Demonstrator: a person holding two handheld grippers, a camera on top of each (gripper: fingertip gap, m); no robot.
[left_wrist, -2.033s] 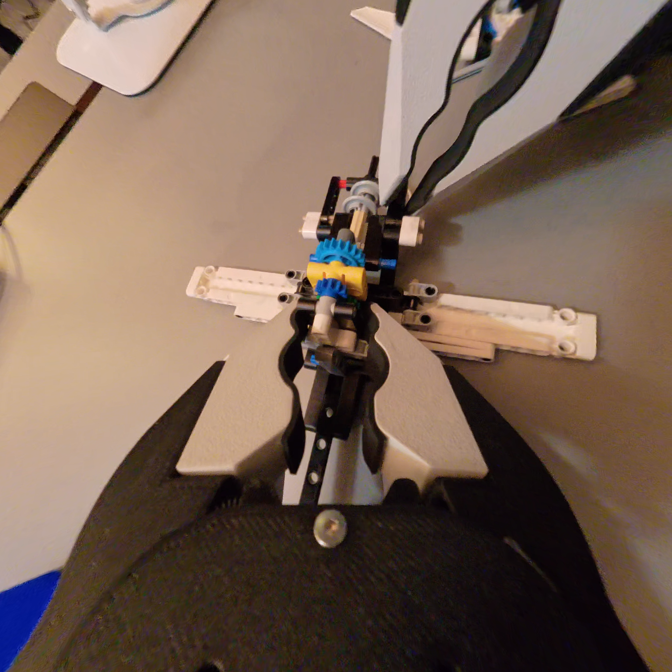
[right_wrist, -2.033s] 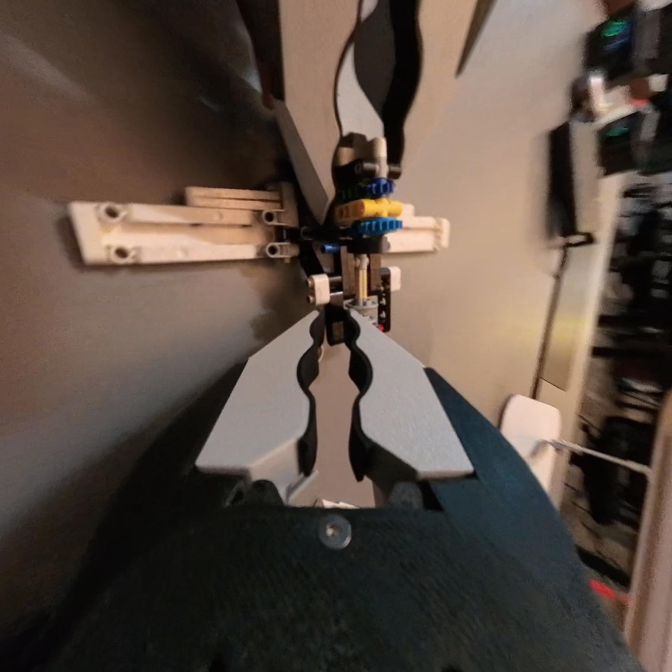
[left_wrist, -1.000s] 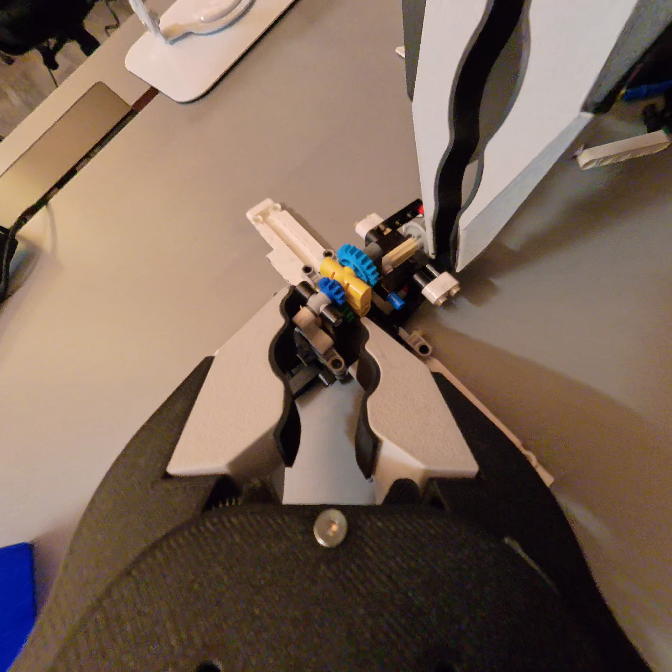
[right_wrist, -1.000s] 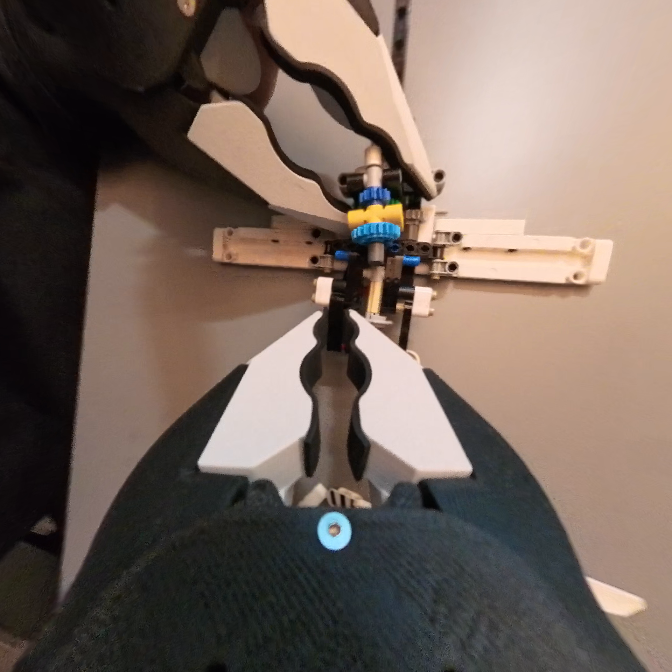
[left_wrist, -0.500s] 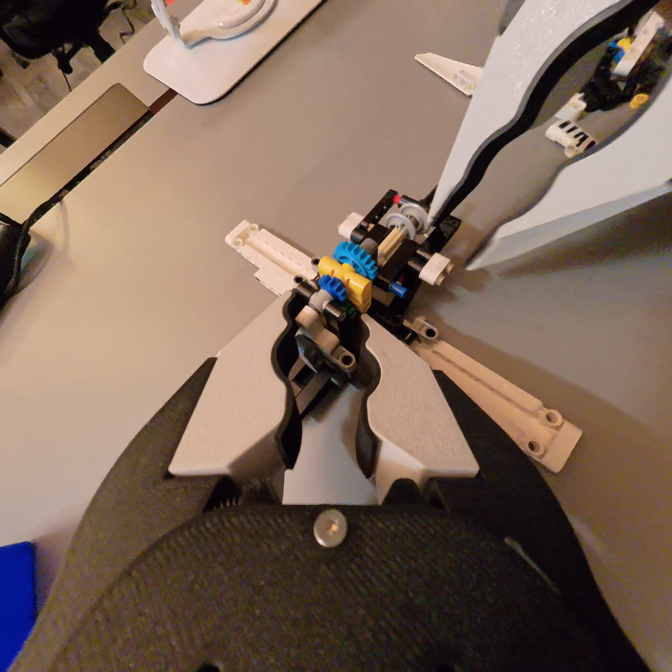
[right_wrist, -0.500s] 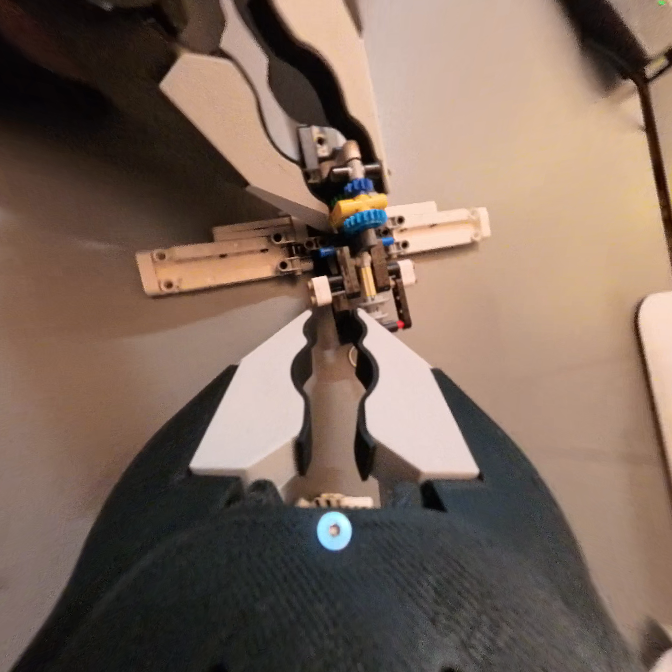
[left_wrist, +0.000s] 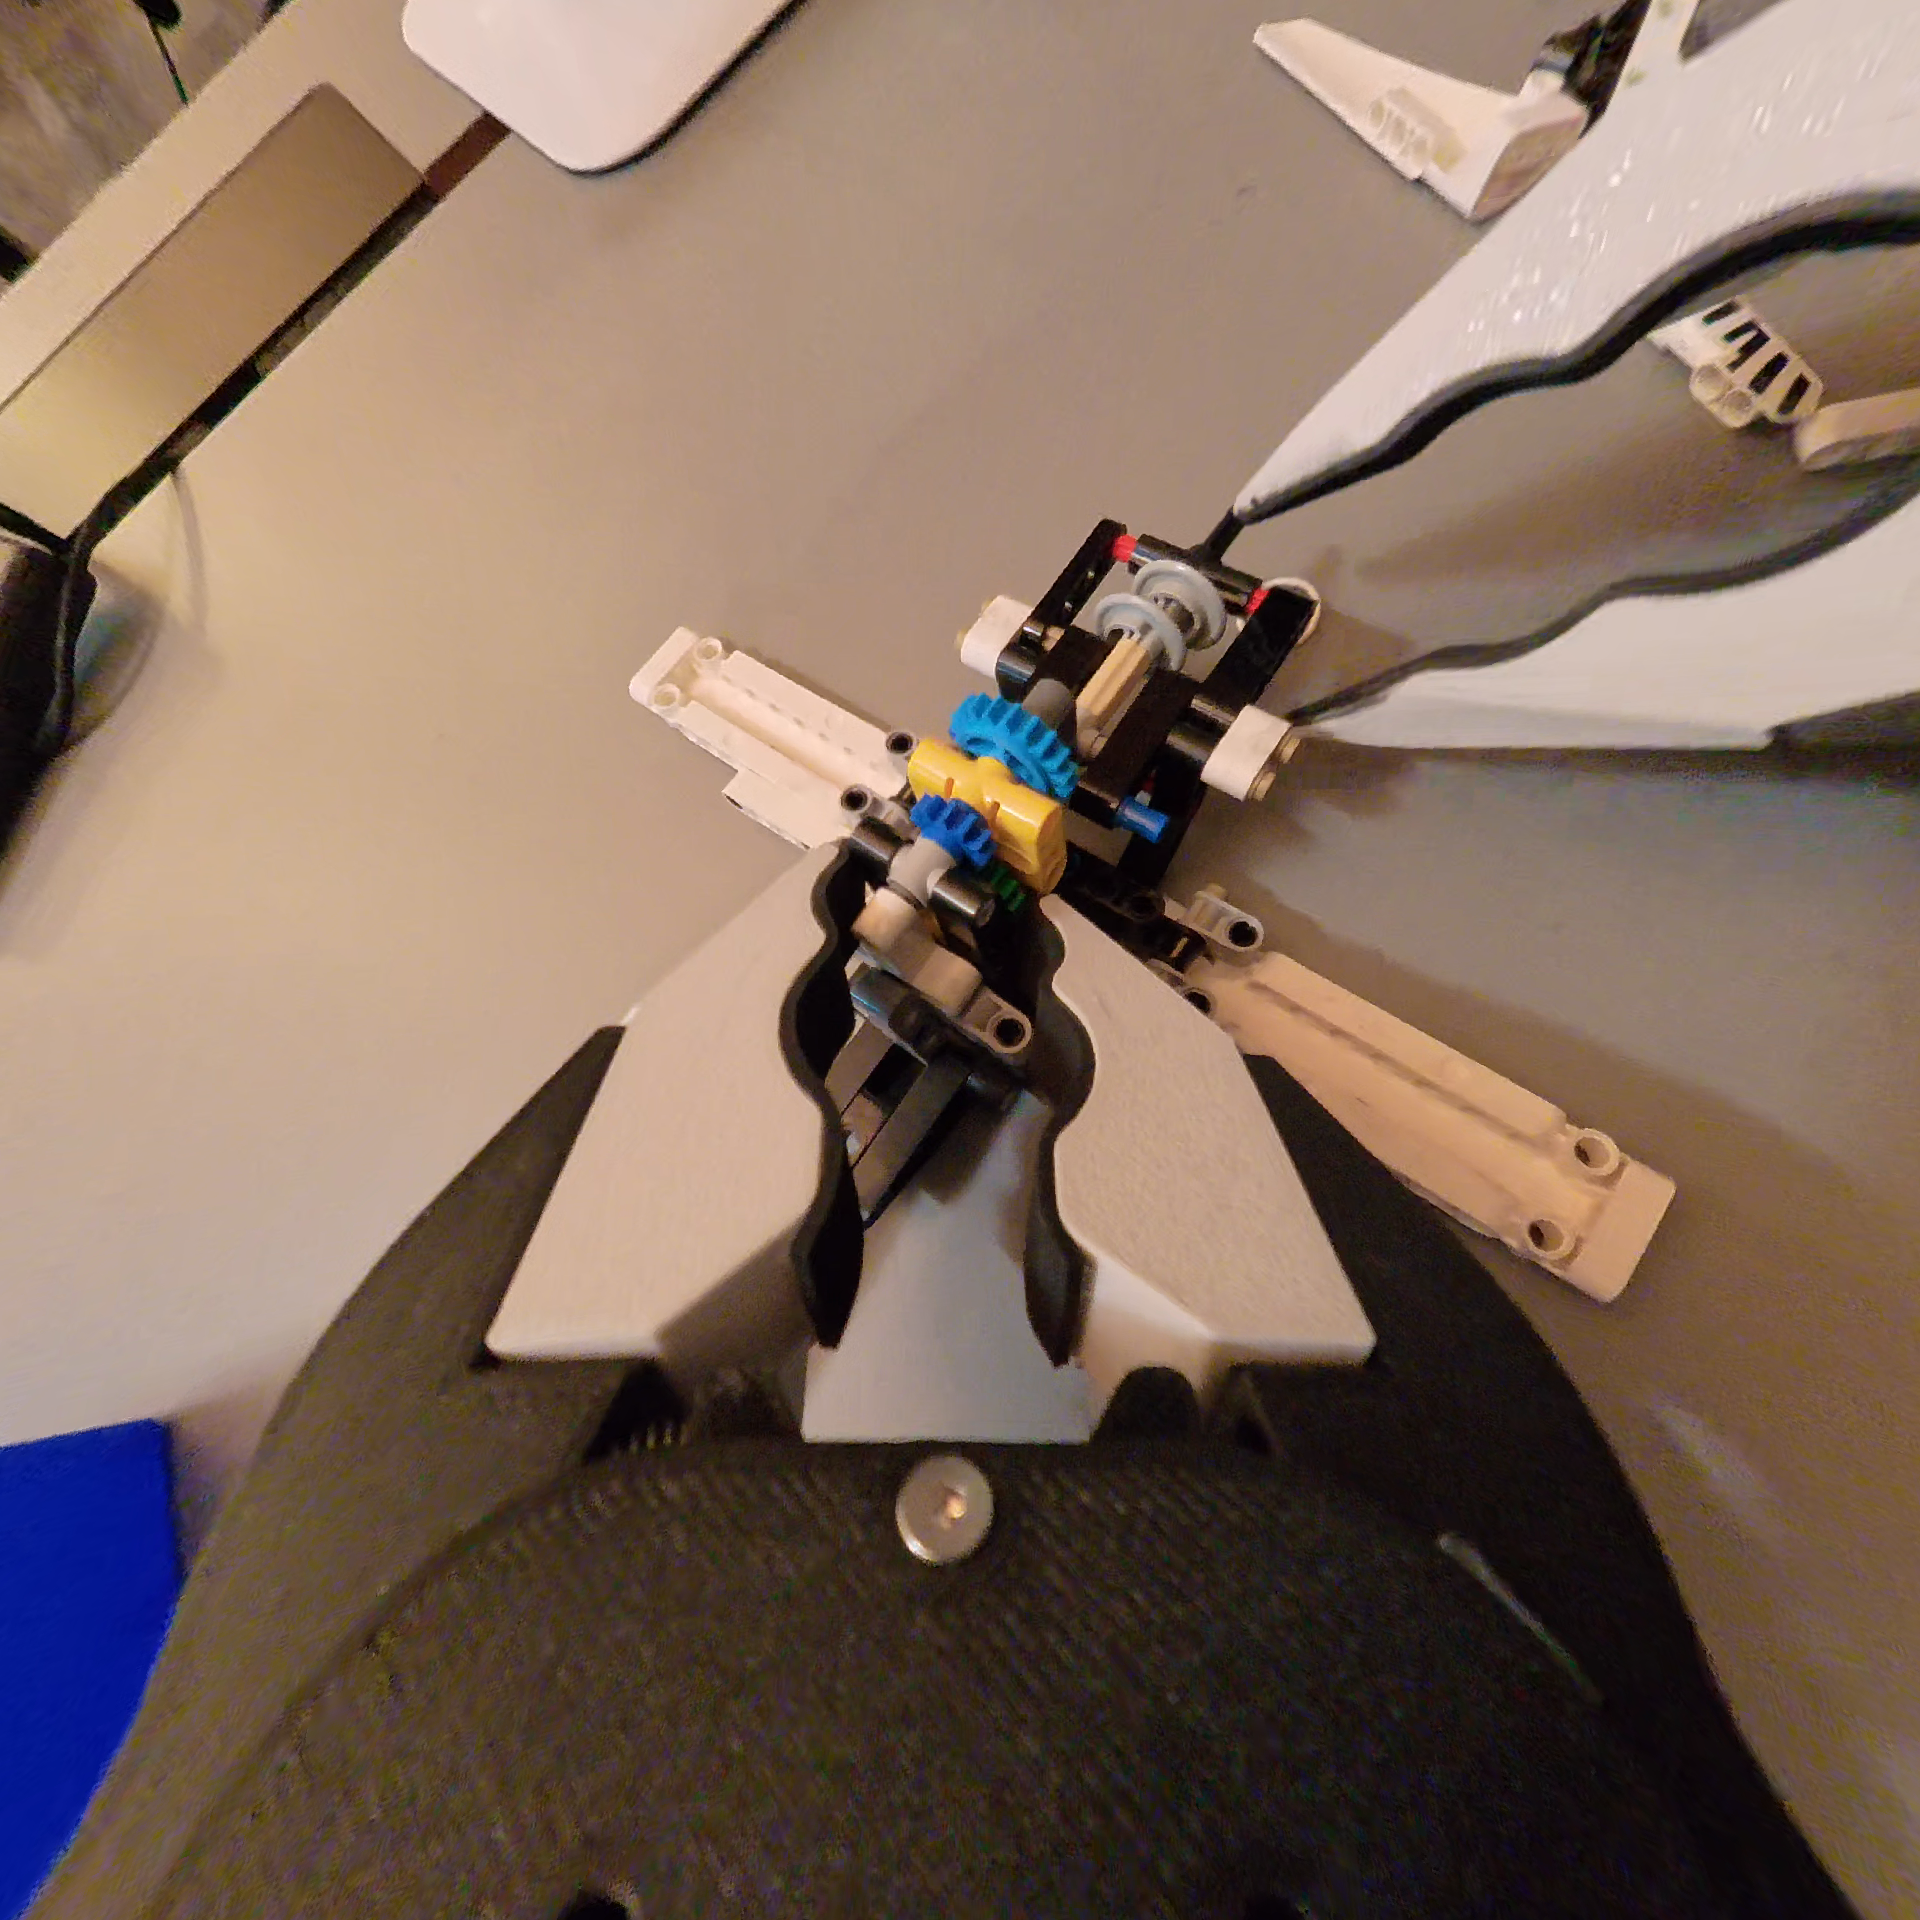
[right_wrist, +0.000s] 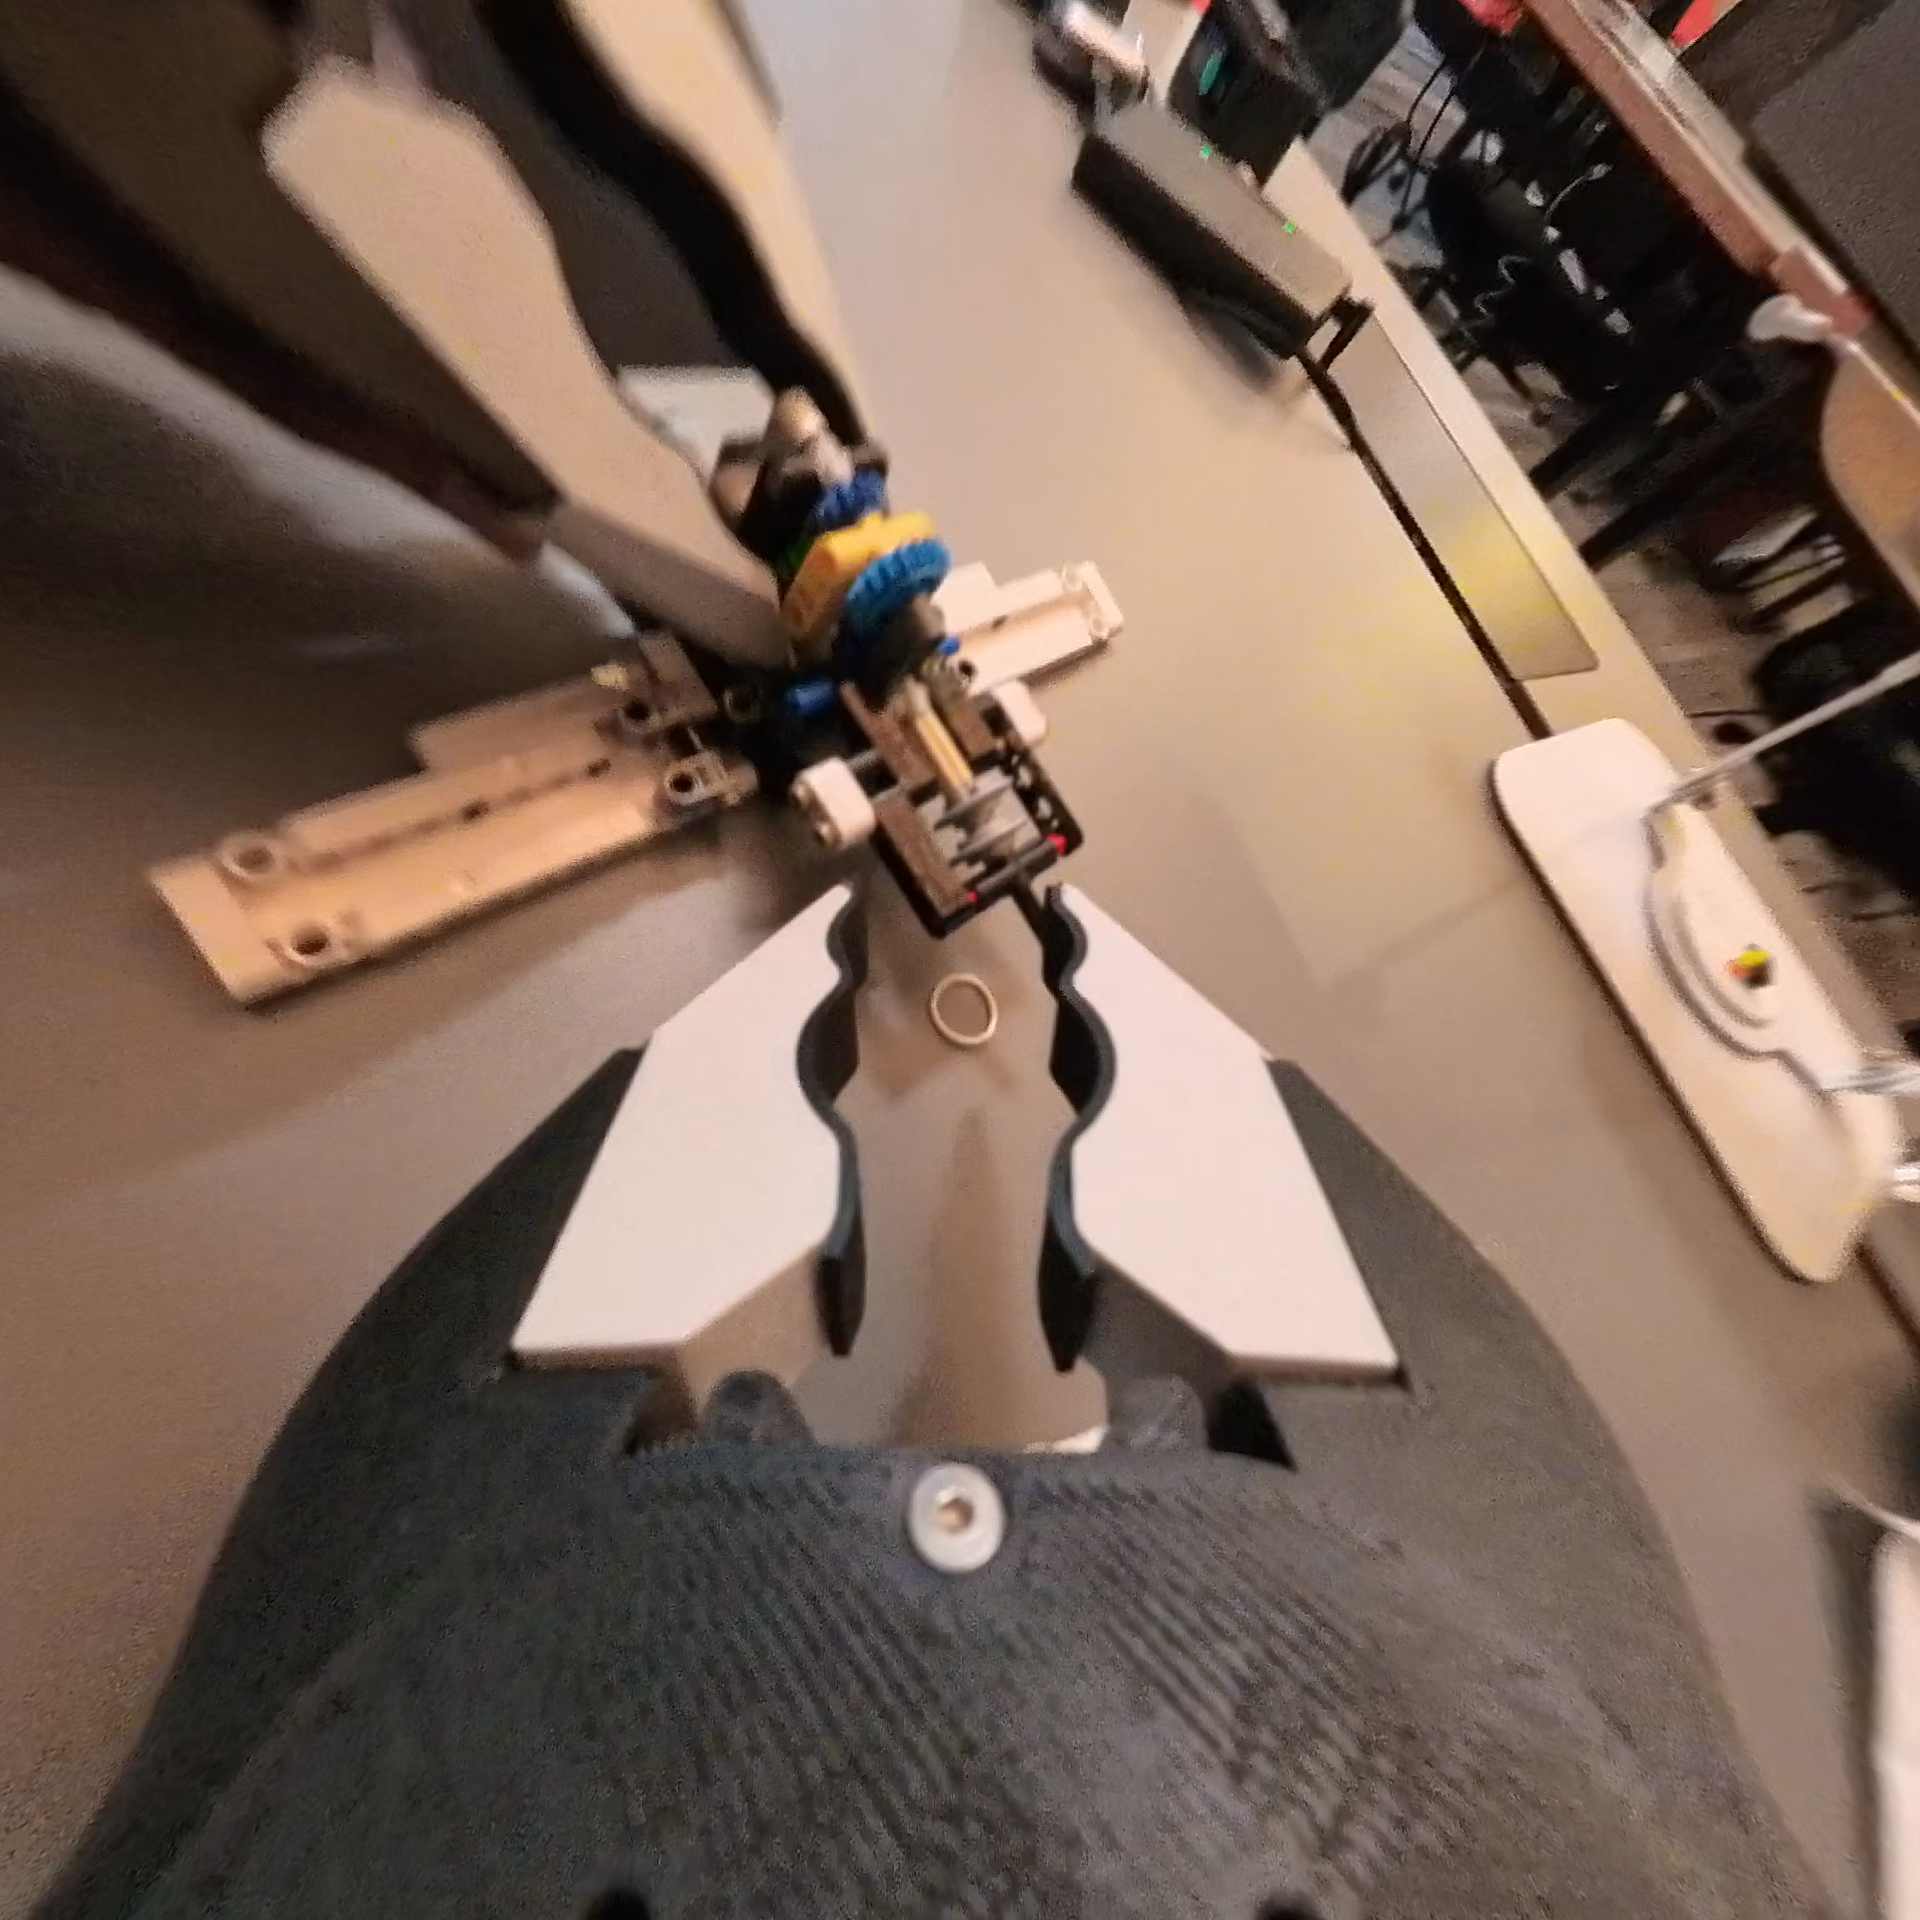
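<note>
Toy brick model (left_wrist: 1049, 769) lies flat near the middle of the grey bench (left_wrist: 520, 623), with bare bench open on its left and far sides. It is a black beam frame with white wing panels (left_wrist: 1434, 1112) spreading both ways, blue gears and a yellow connector threaded on a central axle, all hard glossy plastic. Left tongs (left_wrist: 940, 935) are closed on the model's grey-and-black rear end, wavy black pads pressing its sides. Right tongs (right_wrist: 951, 925) stand apart and bare at the opposite black frame end, above a small thin ring (right_wrist: 963, 1008) on the bench. White flat base (right_wrist: 1683, 997) sits well off toward the bench edge.
</note>
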